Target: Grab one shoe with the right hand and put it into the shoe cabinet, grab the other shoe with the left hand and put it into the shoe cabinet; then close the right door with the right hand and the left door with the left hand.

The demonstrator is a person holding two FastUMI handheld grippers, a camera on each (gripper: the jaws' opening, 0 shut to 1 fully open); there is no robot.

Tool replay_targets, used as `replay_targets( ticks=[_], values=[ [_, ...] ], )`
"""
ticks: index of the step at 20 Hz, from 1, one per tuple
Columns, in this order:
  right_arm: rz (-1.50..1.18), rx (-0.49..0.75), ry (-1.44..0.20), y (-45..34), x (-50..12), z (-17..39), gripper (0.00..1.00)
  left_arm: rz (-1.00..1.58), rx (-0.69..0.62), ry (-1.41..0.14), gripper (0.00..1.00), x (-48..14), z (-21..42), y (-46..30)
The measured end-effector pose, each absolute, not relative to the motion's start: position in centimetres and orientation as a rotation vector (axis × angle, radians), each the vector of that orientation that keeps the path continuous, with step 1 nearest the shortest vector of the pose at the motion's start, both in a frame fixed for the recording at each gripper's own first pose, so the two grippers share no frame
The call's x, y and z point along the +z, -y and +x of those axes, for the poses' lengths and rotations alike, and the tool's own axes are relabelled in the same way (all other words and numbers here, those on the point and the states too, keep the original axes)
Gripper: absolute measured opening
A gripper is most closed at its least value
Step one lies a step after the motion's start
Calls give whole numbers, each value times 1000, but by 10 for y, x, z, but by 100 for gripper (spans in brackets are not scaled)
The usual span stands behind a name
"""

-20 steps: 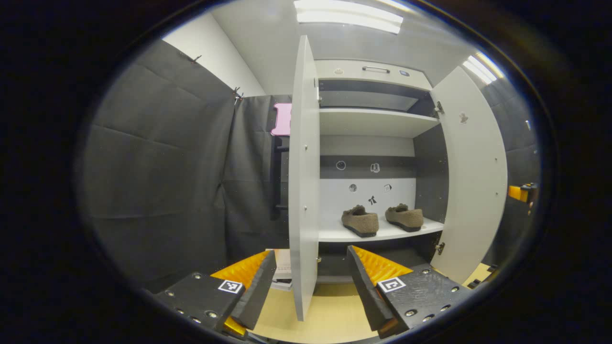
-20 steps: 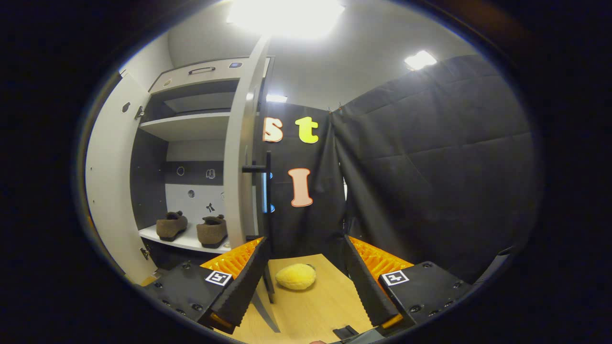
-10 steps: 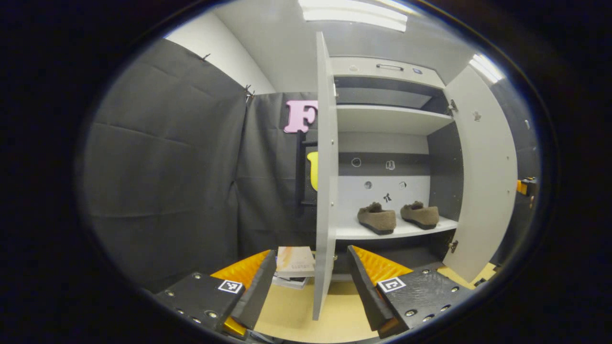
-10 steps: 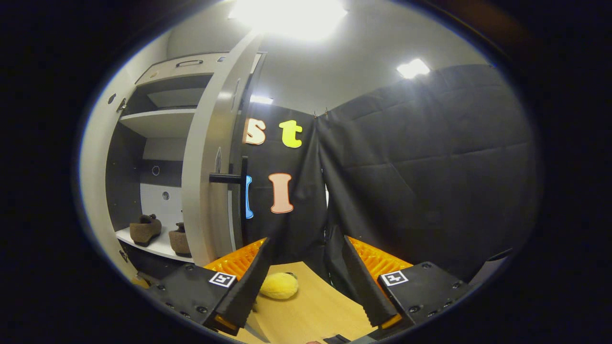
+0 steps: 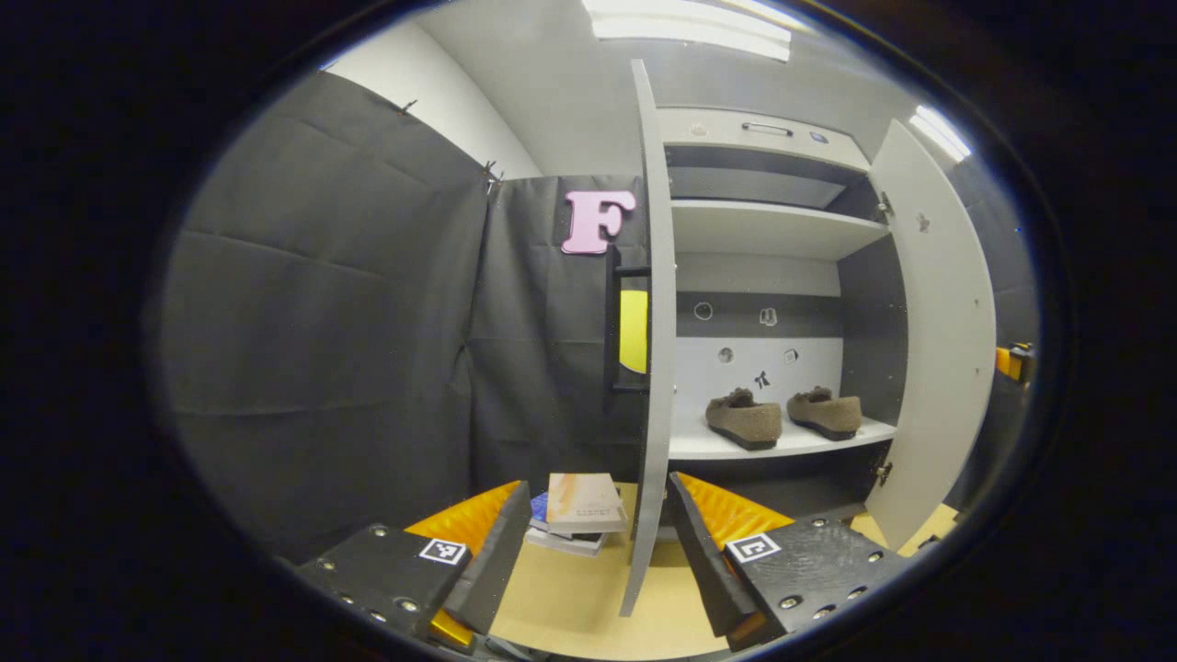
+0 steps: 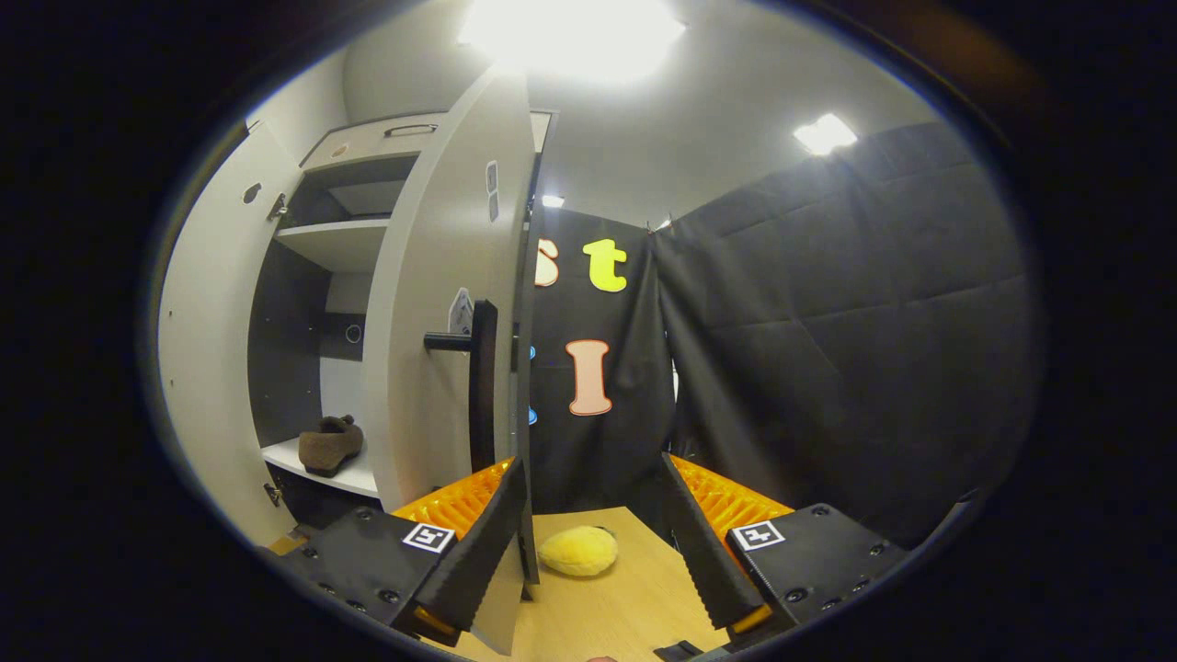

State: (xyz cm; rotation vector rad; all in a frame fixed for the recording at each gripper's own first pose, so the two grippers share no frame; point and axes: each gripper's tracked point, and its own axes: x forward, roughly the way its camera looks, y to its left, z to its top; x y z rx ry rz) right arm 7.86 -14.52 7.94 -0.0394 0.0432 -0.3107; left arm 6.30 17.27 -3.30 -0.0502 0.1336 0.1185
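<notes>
In the left gripper view I see, from the left, the dark cloth wall, then a small stack of books (image 5: 577, 515) on the wooden floor (image 5: 570, 598), just beside the lower edge of the cabinet's left door (image 5: 655, 349). That door stands wide open and edge-on to my camera, its edge rising between my left gripper's (image 5: 596, 538) two fingers, which are spread apart and grip nothing. Past the door, the shoe cabinet (image 5: 772, 230) lies open, and both brown shoes (image 5: 782, 418) sit side by side on its lower shelf, toes pointing inward. Farther right, the cabinet's right door (image 5: 933, 340) hangs open too. In the right gripper view I see the left door (image 6: 207, 349) at the far left, one shoe (image 6: 328, 443) on the lower shelf, and then the right door (image 6: 451, 322) partly swung, its dark bar handle (image 6: 480, 386) just above the left finger of my right gripper (image 6: 596, 533). That gripper's fingers are also spread wide, empty, and a yellow plush toy (image 6: 577, 550) rests on the wooden floor between them, with the cloth wall beyond.
</notes>
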Motion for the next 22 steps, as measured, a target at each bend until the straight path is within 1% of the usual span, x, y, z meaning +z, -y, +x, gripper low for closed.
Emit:
replay_targets(
  ticks=[1, 2, 3, 4, 5, 7, 8, 11, 12, 13, 14, 16, 17, 18, 19, 20, 21, 22],
  values=[
    [-41, -300, -46, 140, 80, 81, 90, -59, 114, -131, 82, -34, 63, -171],
    [-44, -289, -50, 136, 79, 82, 90, -65, 109, -129, 86, -34, 63, -171],
    [-50, -273, -49, 130, 80, 83, 90, -66, 106, -128, 78, -35, 63, -169],
    [-54, -258, -49, 126, 80, 84, 94, -66, 107, -129, 93, -36, 64, -169],
    [-54, -244, -50, 122, 80, 86, 90, -67, 107, -130, 93, -37, 64, -169],
    [-52, -217, -54, 113, 80, 90, 90, -72, 105, -127, 93, -35, 64, -170],
    [-48, -201, -58, 107, 80, 93, 94, -73, 104, -124, 93, -34, 65, -170],
    [-56, -163, -59, 90, 80, 102, 94, -75, 109, -117, 93, -34, 71, -169],
    [-57, -155, -58, 85, 81, 107, 90, -76, 110, -114, 93, -33, 74, -170],
    [-51, -142, -59, 80, 80, 111, 94, -73, 110, -112, 93, -32, 73, -170],
    [-40, -125, -62, 73, 80, 115, 94, -68, 112, -110, 93, -31, 72, -172],
    [-21, -92, -66, 60, 77, 123, 94, -57, 122, -102, 86, -27, 71, -178],
    [-13, -81, -66, 54, 77, 128, 90, -54, 129, -101, 86, -26, 70, -182],
    [-2, -66, -68, 46, 75, 134, 94, -54, 138, -102, 86, -26, 70, -186],
    [10, -49, -71, 39, 74, 139, 94, -55, 145, -105, 93, -27, 69, -190],
    [23, -33, -75, 31, 71, 144, 92, -57, 154, -108, 93, -28, 68, -194],
    [34, -19, -78, 24, 70, 149, 95, -60, 160, -112, 93, -29, 68, -197],
    [41, -13, -80, 19, 68, 153, 95, -63, 166, -116, 93, -30, 69, -199]
  ],
)
